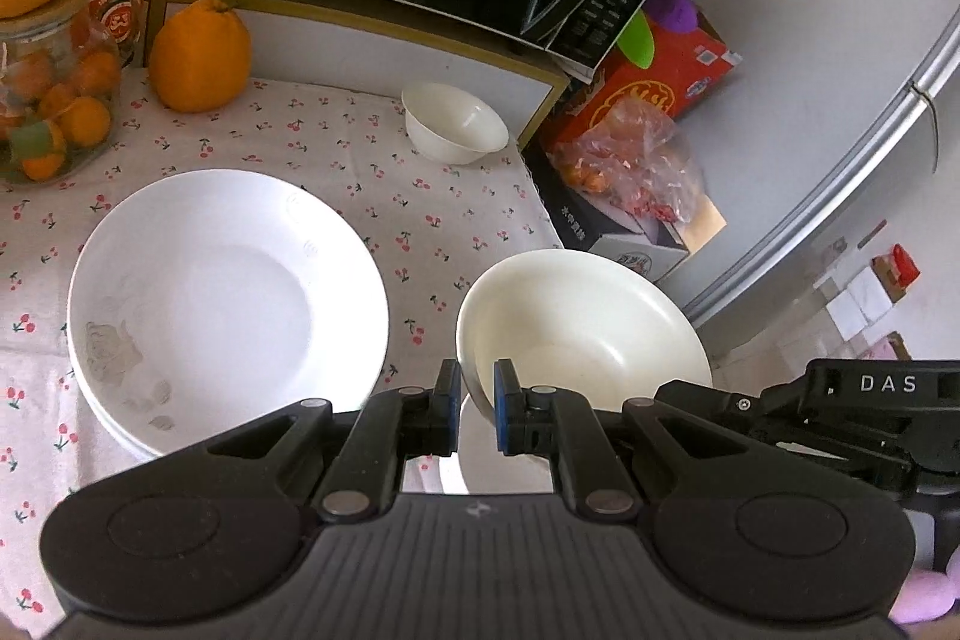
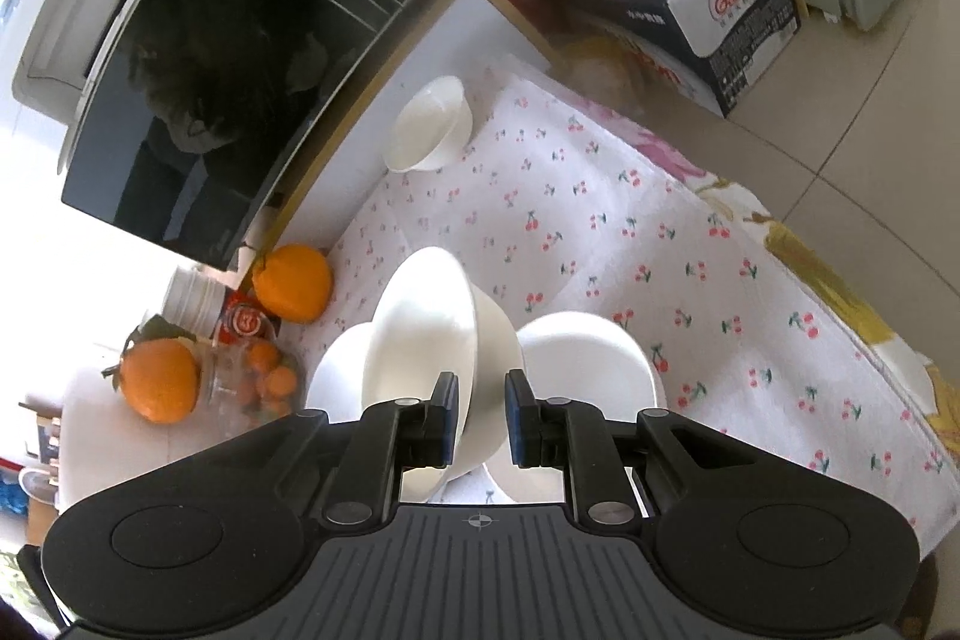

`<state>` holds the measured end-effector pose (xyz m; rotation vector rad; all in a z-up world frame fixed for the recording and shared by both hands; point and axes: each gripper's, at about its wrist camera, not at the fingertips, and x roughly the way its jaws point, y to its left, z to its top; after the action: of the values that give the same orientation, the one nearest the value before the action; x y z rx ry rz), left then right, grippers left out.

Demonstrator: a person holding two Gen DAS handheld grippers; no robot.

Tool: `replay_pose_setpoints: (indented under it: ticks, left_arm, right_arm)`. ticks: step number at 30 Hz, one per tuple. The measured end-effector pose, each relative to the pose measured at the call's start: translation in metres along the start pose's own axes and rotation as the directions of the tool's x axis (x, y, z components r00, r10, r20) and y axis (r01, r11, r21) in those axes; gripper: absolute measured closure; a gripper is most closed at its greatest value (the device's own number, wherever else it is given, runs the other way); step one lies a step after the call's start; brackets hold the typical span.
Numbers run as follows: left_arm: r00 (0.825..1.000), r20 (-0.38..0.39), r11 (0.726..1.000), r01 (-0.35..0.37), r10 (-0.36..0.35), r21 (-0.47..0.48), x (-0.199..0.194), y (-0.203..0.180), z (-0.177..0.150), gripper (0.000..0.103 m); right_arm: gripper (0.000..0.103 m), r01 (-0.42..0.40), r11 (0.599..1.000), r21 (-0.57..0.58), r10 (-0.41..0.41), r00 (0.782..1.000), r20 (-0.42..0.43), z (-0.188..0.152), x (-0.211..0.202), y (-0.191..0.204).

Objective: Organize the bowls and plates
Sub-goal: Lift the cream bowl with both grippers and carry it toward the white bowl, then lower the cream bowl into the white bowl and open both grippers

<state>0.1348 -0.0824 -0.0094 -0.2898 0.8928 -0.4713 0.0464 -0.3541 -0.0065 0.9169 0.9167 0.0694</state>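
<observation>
Left tool (image 1: 477,409) clamped on cream bowl (image 1: 585,322) rim, mouth tilted up, above counter (image 1: 360,148) right edge | right tool (image 2: 482,415) clamped on tilted white bowl (image 2: 432,334) rim | stacked plates (image 1: 228,292) alongside, small bowl (image 1: 453,121) at far edge.

The left tool (image 1: 477,409) is a matte black plastic body with a ribbed dark grey deck bearing a small crosshair mark at its front edge. Two round, disc-shaped housings flank the deck, each with a shallow circular recess. Angled black linkage arms run forward from silver pivot pins to two flat fingers (image 1: 447,409) faced with blue pads. The right tool (image 2: 482,418) has the same build: ribbed deck, crosshair mark, twin discs, silver pins and blue-padded fingers (image 2: 517,418). Seen from the left wrist, its black side carries white letters "DAS" and a small screw.
</observation>
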Motion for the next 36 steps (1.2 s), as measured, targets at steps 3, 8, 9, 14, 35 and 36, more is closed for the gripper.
replay_pose_setpoints:
  ticks: [3,8,9,14,35,36]
  left_arm:
    - [1.000,-0.009,1.000,-0.006,0.006,0.014,-0.002,0.000,-0.002,0.093]
    - [1.000,-0.027,0.999,-0.015,0.016,0.032,-0.002,0.001,-0.006,0.093]
    - [0.999,-0.033,0.999,-0.016,0.017,0.034,-0.001,0.001,-0.007,0.092]
    - [0.998,-0.063,0.999,-0.024,0.027,0.046,0.004,0.000,-0.014,0.092]
    - [0.990,-0.102,0.985,-0.078,0.094,0.155,0.025,-0.017,-0.030,0.090]
    - [0.990,-0.105,0.984,-0.079,0.096,0.158,0.026,-0.018,-0.032,0.090]
  right_arm:
    - [0.086,-0.003,1.000,0.008,0.003,1.000,-0.014,-0.003,-0.001,-0.001]
    - [0.086,0.010,1.000,0.000,-0.010,1.000,-0.026,-0.009,-0.001,0.001]
    - [0.086,0.015,1.000,-0.001,-0.015,1.000,-0.028,-0.010,0.000,0.001]
    - [0.086,0.053,0.999,0.009,-0.053,0.998,-0.034,-0.014,0.002,-0.002]
    - [0.085,0.186,0.983,-0.010,-0.186,0.982,-0.041,-0.018,0.017,-0.014]
    - [0.085,0.191,0.982,-0.008,-0.191,0.981,-0.044,-0.018,0.018,-0.015]
